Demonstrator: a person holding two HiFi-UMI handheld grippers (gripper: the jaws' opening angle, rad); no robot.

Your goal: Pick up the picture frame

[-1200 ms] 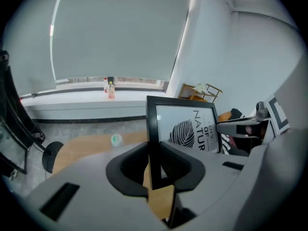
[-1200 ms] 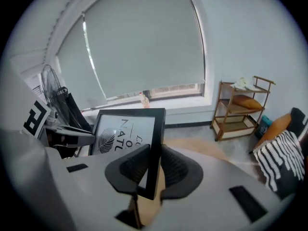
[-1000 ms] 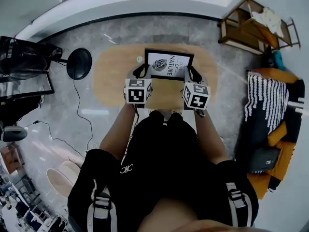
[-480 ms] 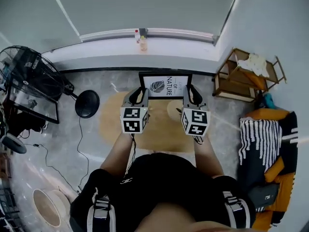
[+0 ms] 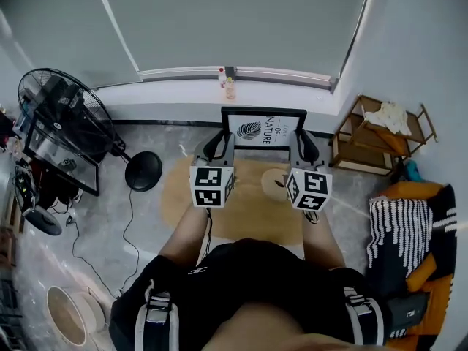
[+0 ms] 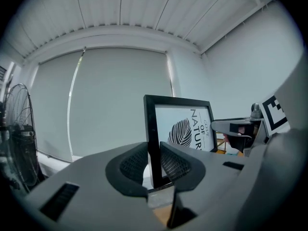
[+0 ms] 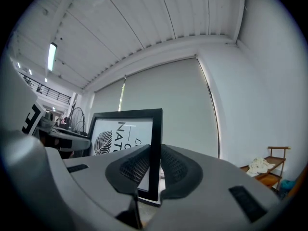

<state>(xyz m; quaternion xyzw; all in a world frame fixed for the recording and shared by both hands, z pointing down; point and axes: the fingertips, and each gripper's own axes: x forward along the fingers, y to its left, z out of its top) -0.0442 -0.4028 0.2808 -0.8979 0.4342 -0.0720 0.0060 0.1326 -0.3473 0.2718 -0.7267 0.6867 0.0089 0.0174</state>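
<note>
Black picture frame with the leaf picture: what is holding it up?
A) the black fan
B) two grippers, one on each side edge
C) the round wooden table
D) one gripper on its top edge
B: the left gripper pinches the black picture frame on one side edge, and the right gripper pinches the other.
</note>
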